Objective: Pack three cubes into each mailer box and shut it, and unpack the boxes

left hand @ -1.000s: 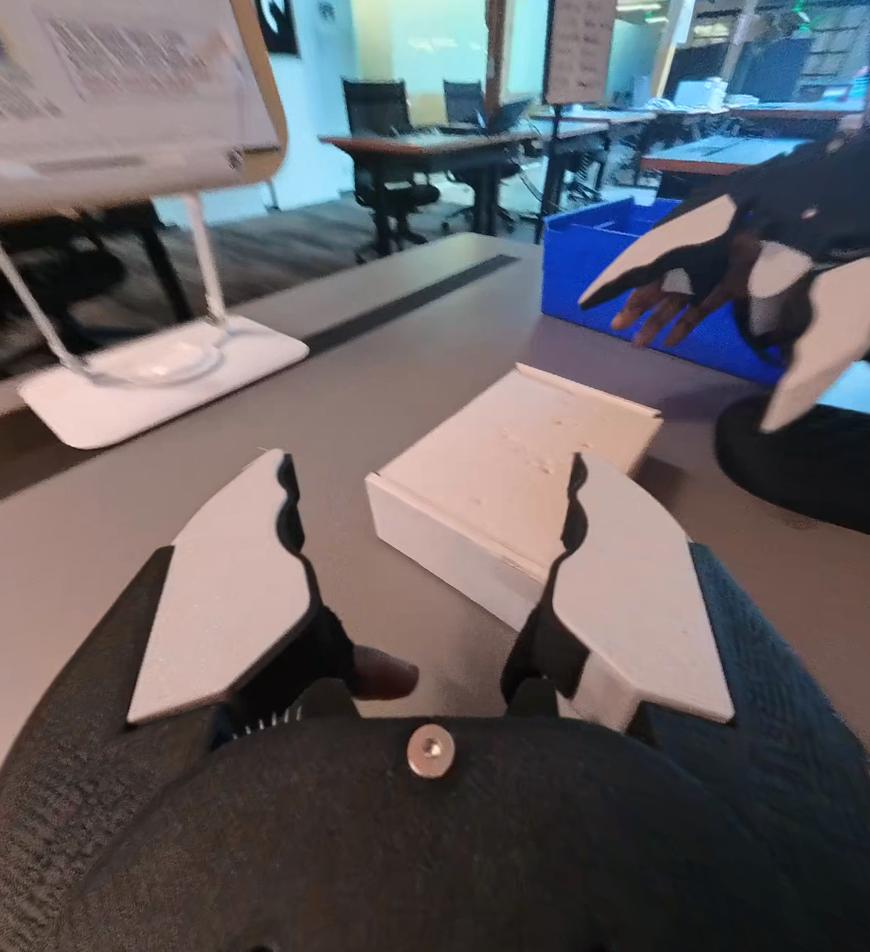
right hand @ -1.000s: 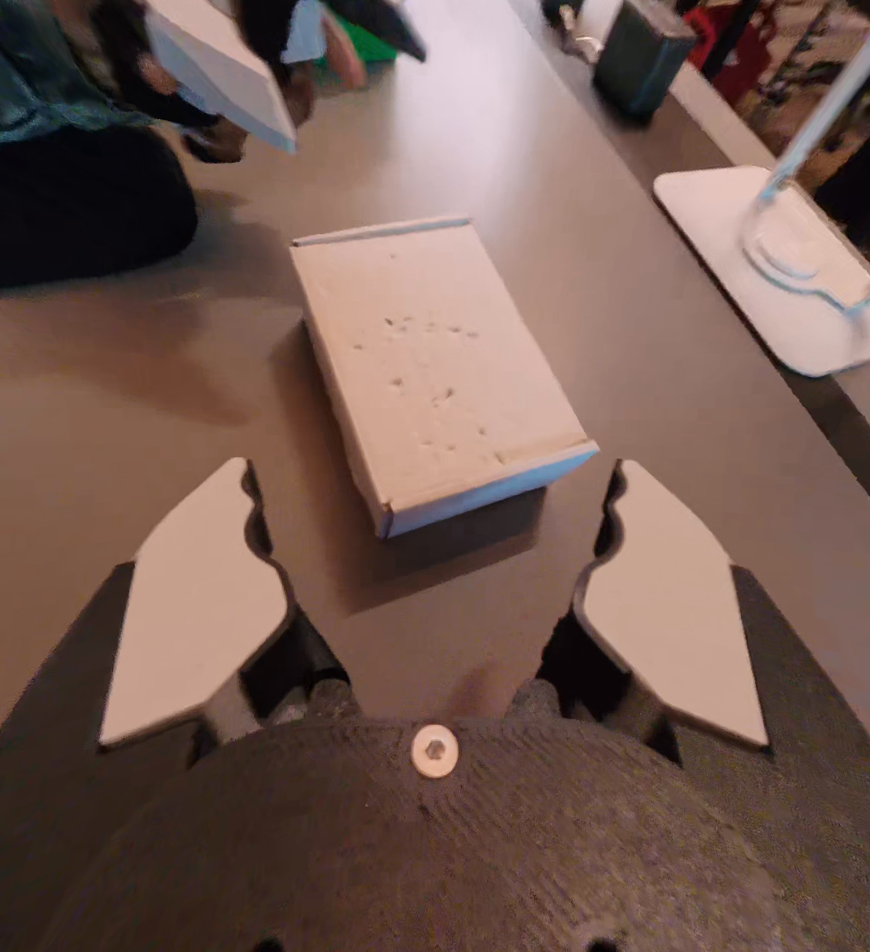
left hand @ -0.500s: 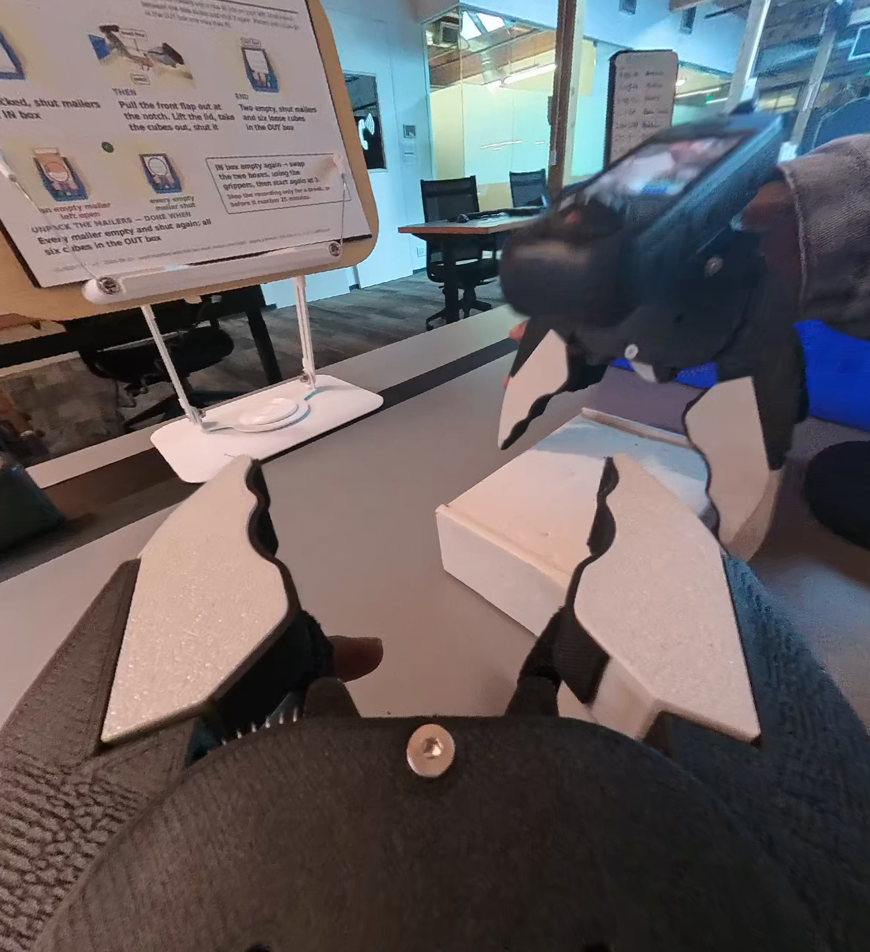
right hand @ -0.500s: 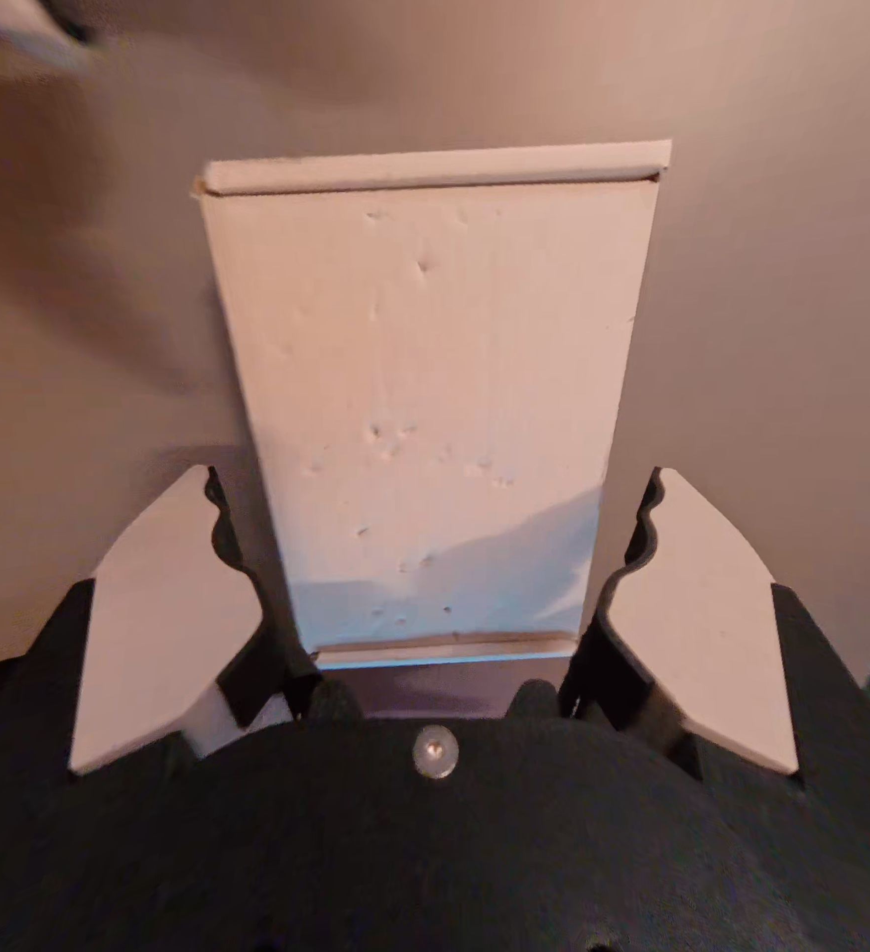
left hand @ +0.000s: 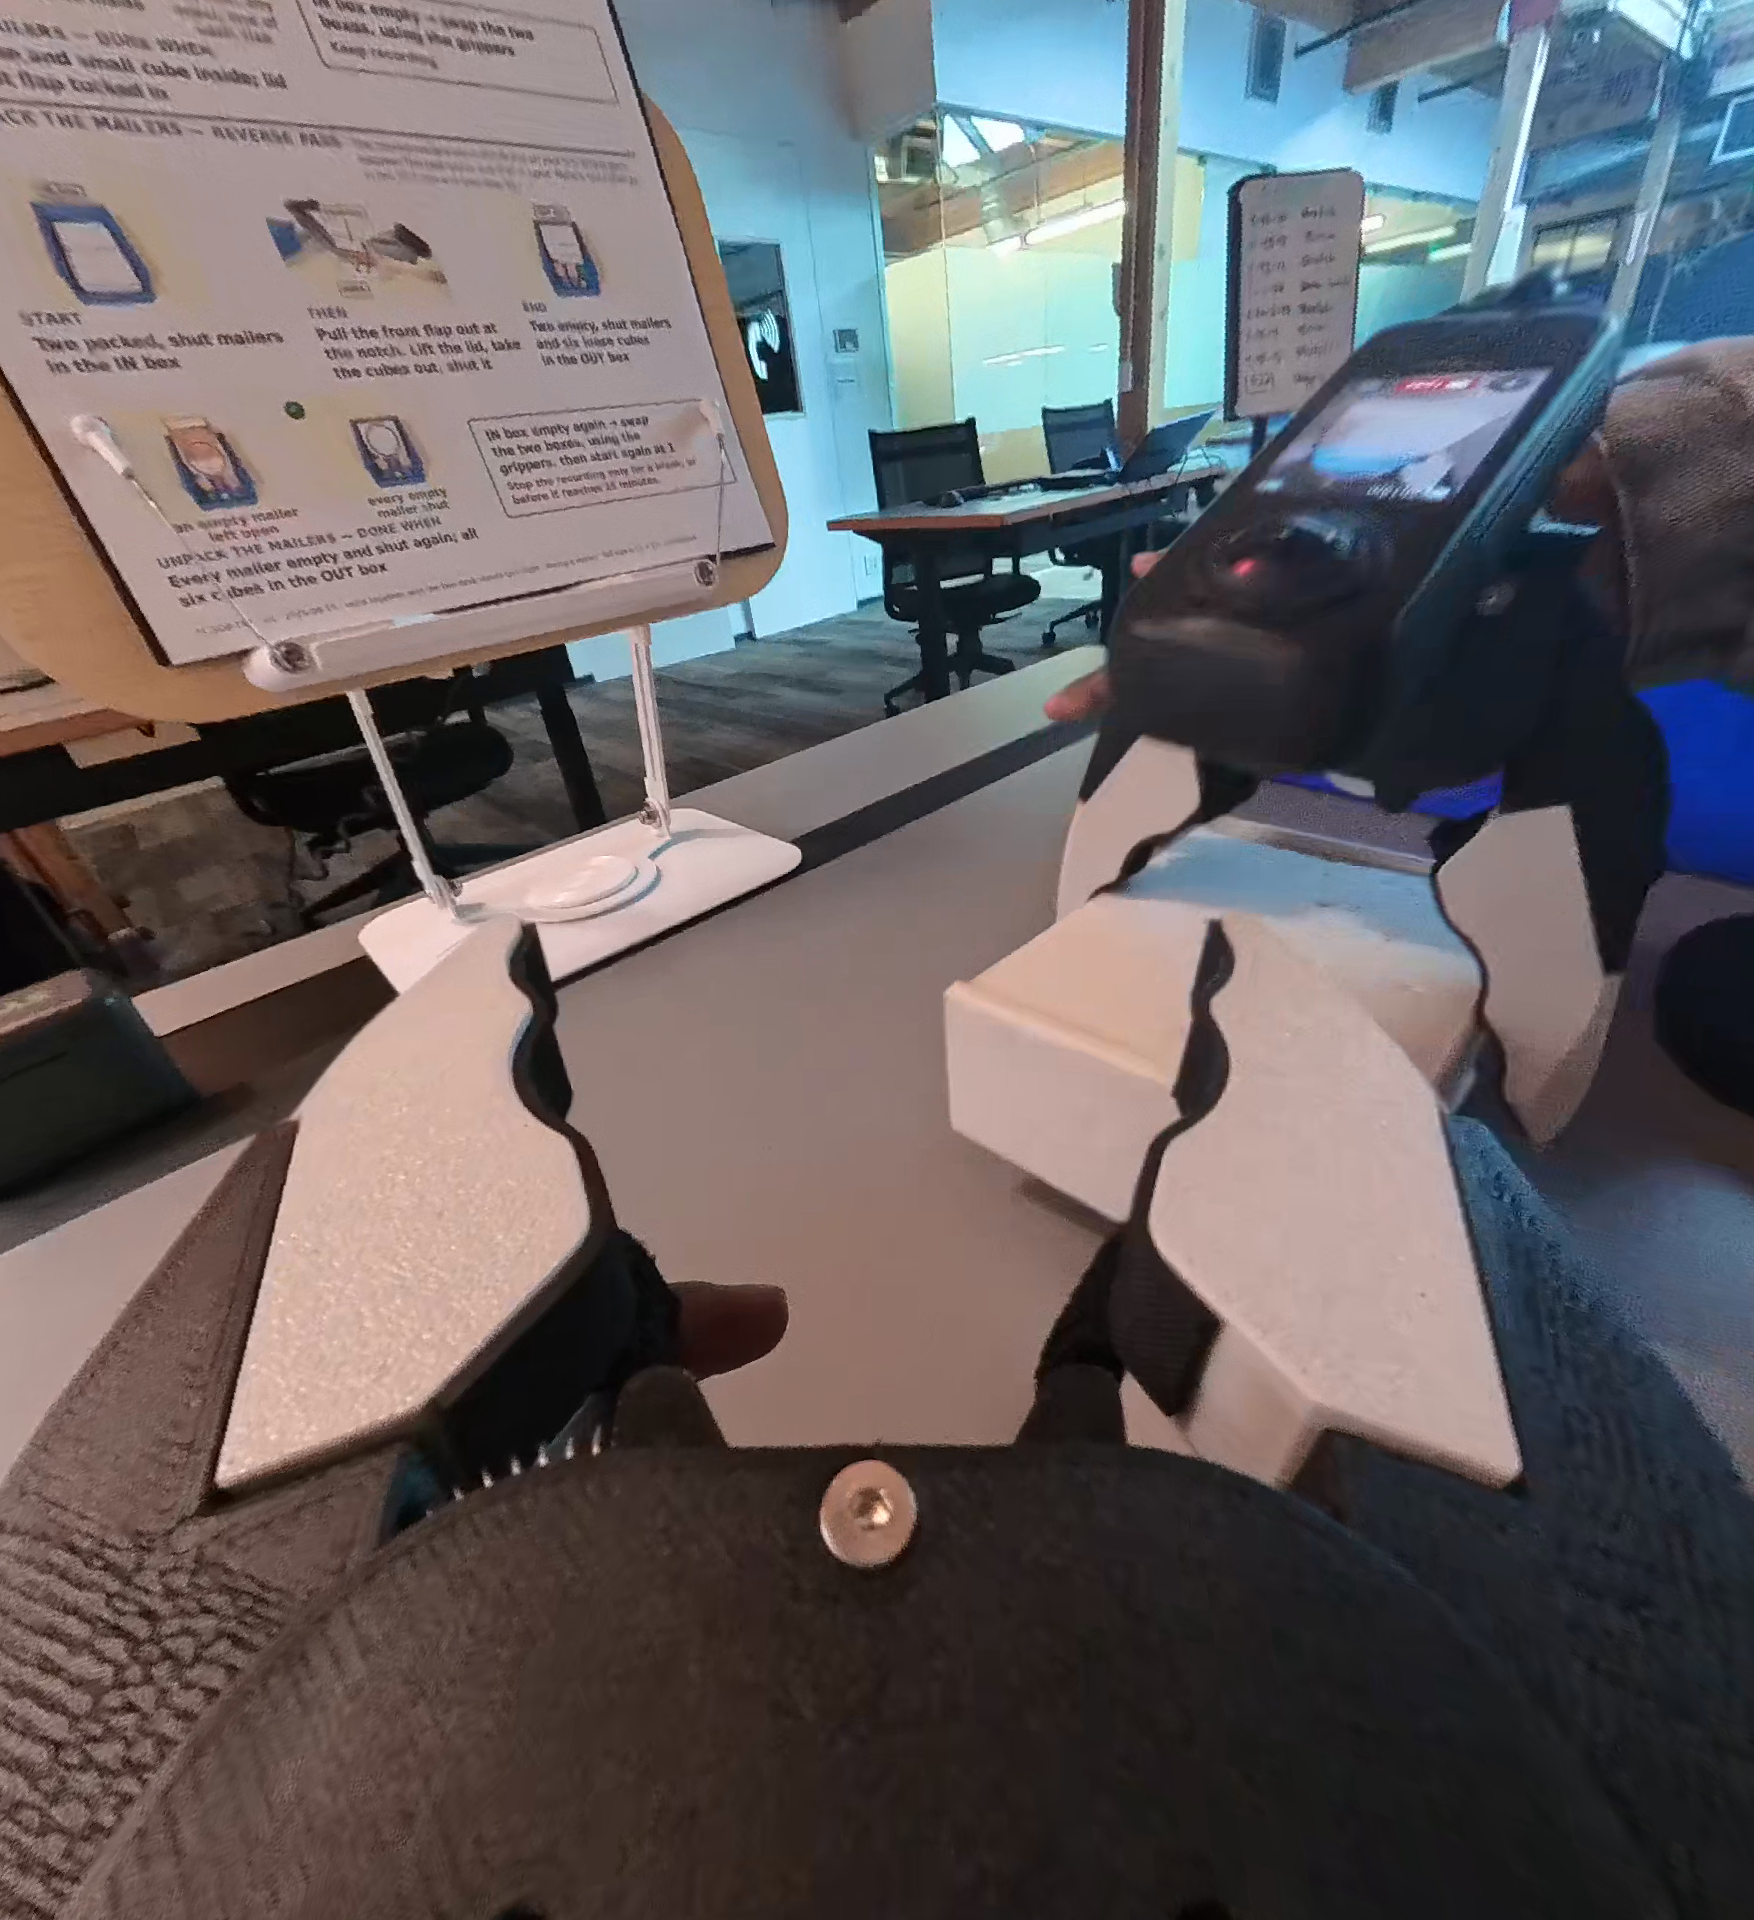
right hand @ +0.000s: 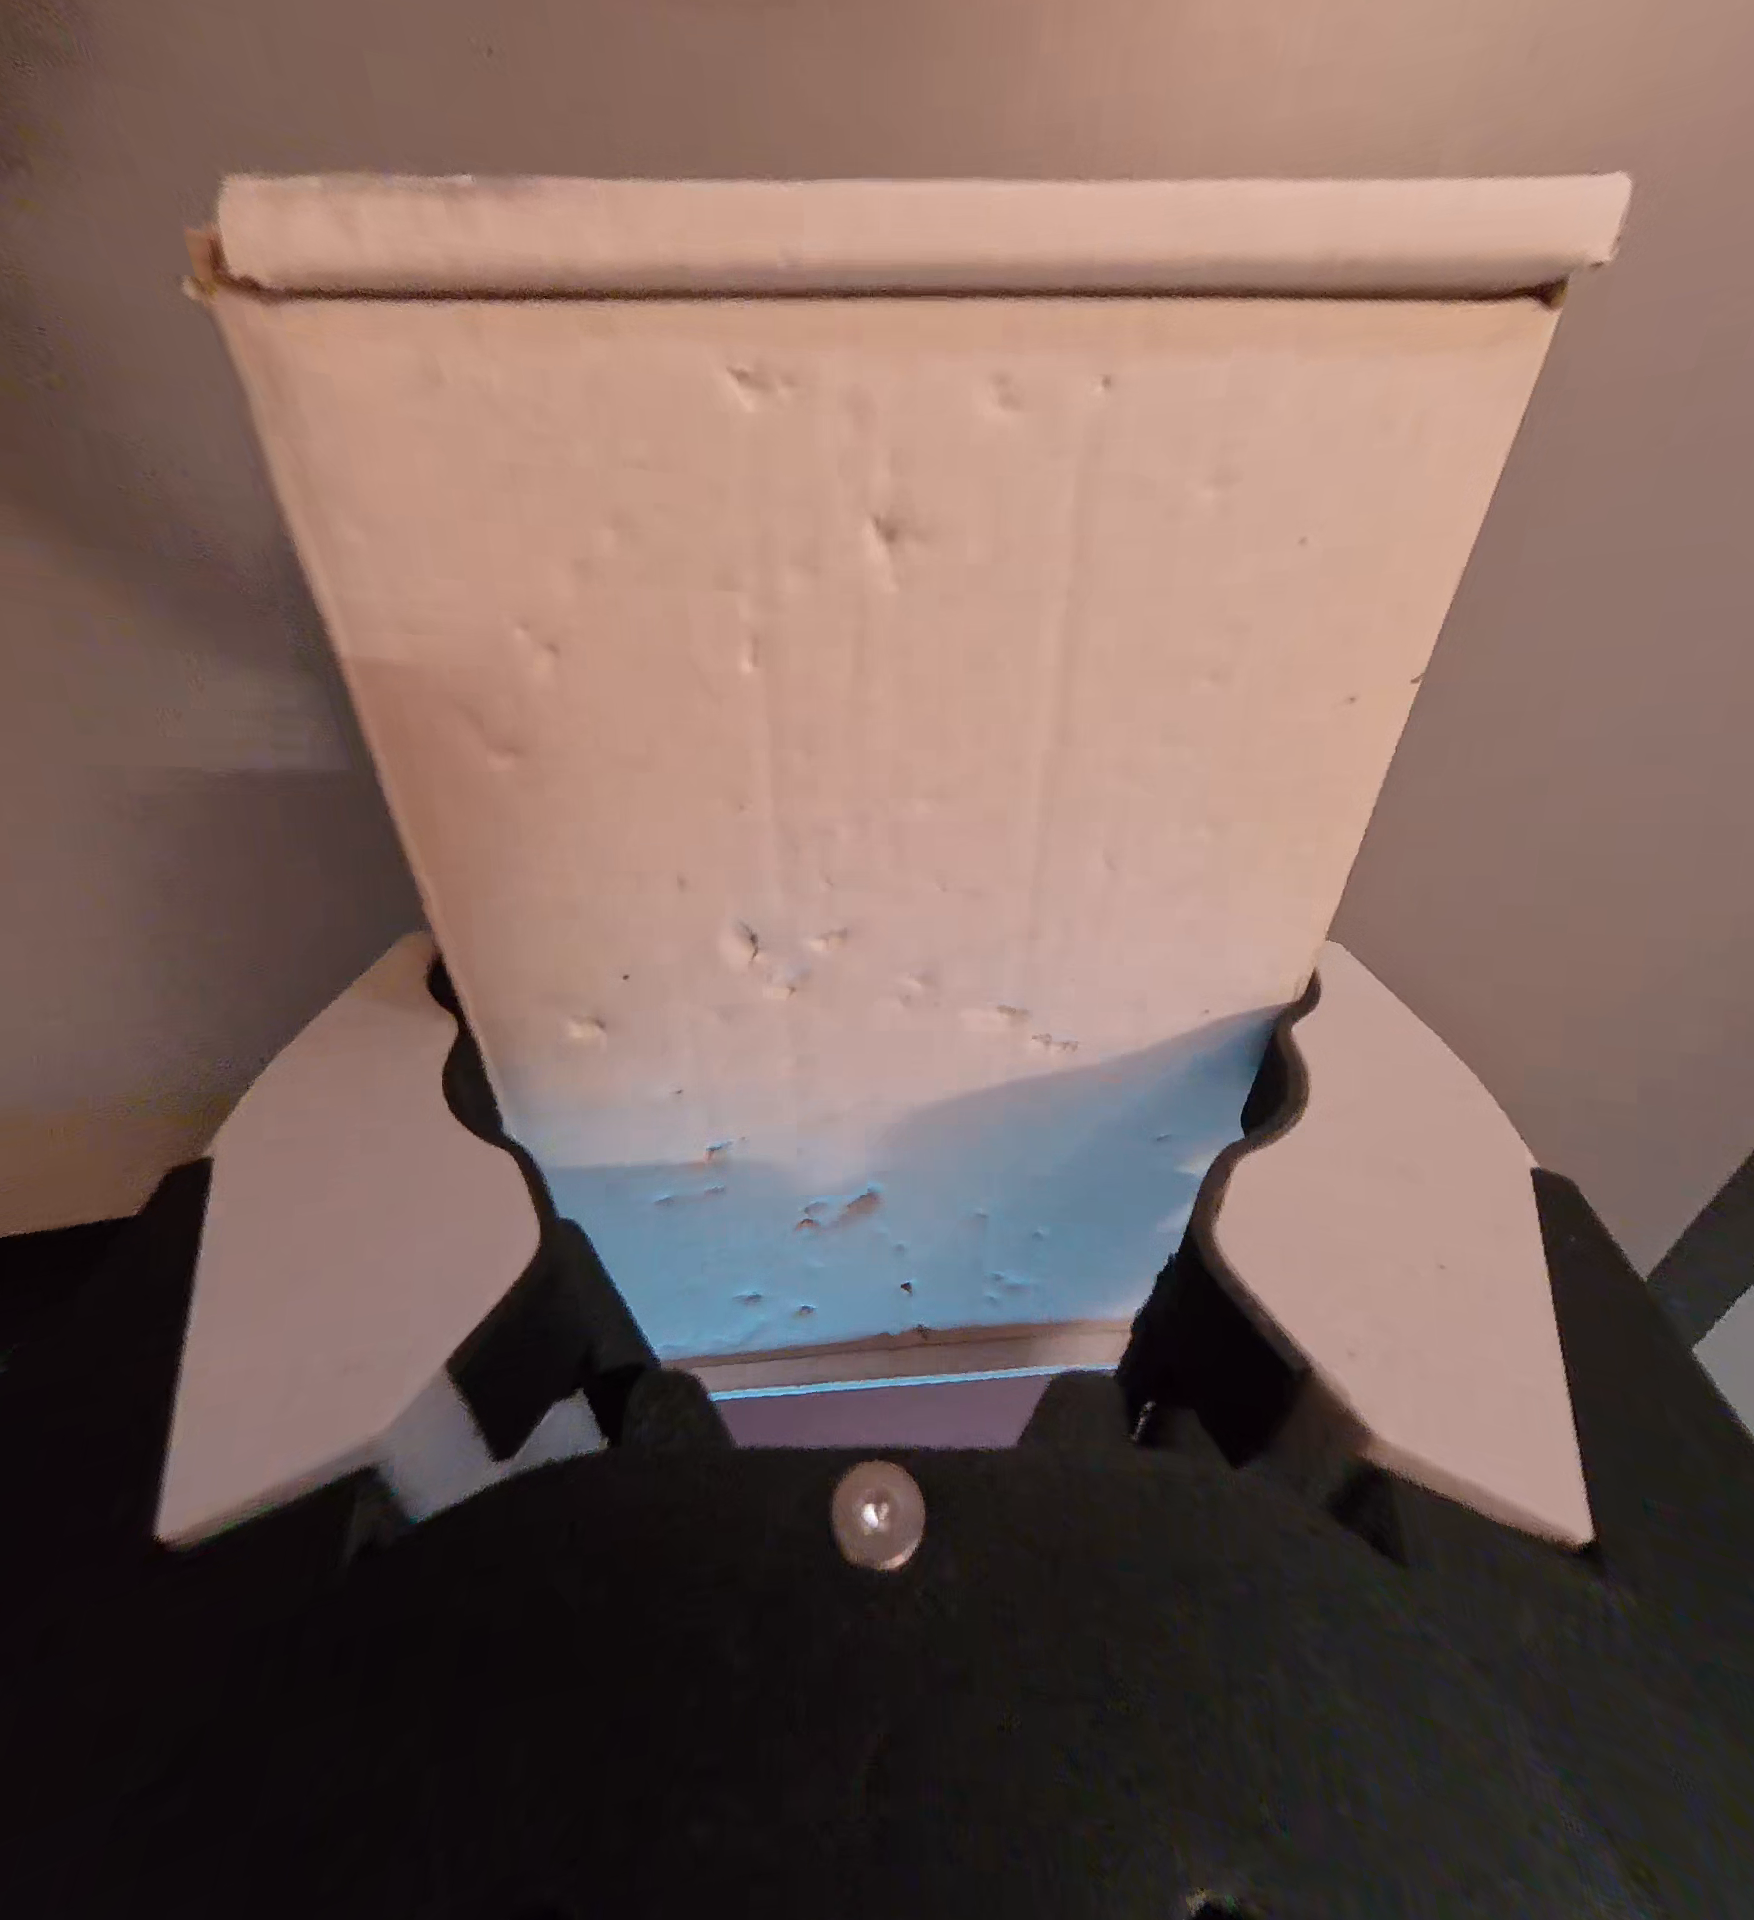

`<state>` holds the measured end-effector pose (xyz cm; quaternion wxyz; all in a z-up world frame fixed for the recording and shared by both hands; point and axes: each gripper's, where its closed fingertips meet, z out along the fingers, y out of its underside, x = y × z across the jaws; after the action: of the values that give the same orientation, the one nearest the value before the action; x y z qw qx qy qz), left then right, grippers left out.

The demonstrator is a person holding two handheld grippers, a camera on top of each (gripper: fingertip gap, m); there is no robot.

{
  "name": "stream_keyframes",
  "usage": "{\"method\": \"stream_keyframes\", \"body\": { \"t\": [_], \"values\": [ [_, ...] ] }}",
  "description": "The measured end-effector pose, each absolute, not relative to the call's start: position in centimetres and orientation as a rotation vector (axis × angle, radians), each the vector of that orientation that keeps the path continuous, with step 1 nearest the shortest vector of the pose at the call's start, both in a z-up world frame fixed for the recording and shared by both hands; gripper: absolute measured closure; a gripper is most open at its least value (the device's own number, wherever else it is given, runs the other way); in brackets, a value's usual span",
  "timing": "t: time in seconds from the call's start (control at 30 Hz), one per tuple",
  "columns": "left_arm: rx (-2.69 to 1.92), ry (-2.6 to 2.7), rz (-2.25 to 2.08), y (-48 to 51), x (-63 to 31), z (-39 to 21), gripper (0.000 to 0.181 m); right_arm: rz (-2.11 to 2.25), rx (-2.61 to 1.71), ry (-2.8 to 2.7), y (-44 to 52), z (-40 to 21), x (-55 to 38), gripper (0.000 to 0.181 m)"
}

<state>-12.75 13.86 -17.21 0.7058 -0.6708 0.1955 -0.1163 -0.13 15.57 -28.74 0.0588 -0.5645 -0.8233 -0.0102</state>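
Right gripper (right hand: 873, 997) astride shut mailer box (right hand: 883, 665) (seemingly touching); left gripper (left hand: 868, 997) agape.

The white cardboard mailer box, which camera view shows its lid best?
The right wrist view: the white cardboard mailer box fills it from above, shut, lid dented, with the right gripper straddling its near end. The left wrist view shows only one corner, partly hidden behind the left gripper.
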Motion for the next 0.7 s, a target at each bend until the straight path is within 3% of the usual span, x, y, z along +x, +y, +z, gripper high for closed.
{"method": "stream_keyframes", "body": {
  "t": [0.2,0.43,0.7],
  "values": [
    [-1.495,0.389,-0.267,13.9,-13.4,-17.1,0.067,-0.037,-1.730,-2.344,17.5,-23.6,3.8,0.040],
    [-1.530,0.446,-0.228,14.1,-12.8,-18.2,0.070,-0.195,-1.866,-2.081,22.1,-16.8,14.9,0.040],
    [-1.546,0.422,-0.241,14.4,-13.0,-18.6,0.071,-0.410,-1.985,-1.904,27.3,-15.2,27.4,0.041]
  ]
}}
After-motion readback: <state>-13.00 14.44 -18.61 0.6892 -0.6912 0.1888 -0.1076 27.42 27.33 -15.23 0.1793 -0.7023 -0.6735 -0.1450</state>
